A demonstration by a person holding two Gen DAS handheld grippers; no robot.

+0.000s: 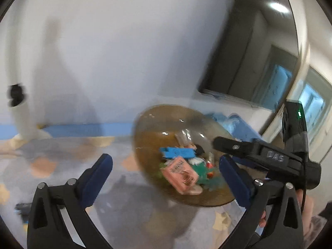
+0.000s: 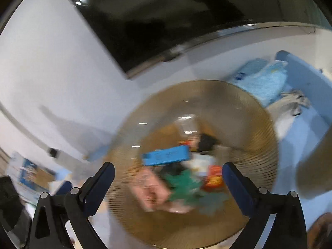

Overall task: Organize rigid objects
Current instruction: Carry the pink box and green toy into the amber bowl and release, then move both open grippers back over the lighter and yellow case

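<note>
An amber ribbed glass bowl (image 1: 149, 137) is tilted and lifted off the floor, holding several small objects: a blue block (image 1: 178, 152), a pink box (image 1: 180, 174) and a green piece (image 1: 200, 169). My left gripper (image 1: 166, 168) is open, with the bowl's lower part between its fingers. The right gripper's body (image 1: 269, 157) reaches in at the bowl's right rim. In the right wrist view the bowl (image 2: 259, 134) fills the middle, with the blue block (image 2: 166, 155), pink box (image 2: 151, 188) and green piece (image 2: 184, 186) inside. My right gripper (image 2: 168, 184) is open around the bowl. Both views are blurred.
A dark TV screen (image 2: 166, 16) hangs on the white wall (image 1: 124, 41). A blue bin (image 2: 307, 83) with cloths stands behind the bowl; it also shows in the left wrist view (image 1: 238, 124). A patterned floor mat (image 1: 62, 166) lies below. Boxes (image 2: 29, 174) sit at left.
</note>
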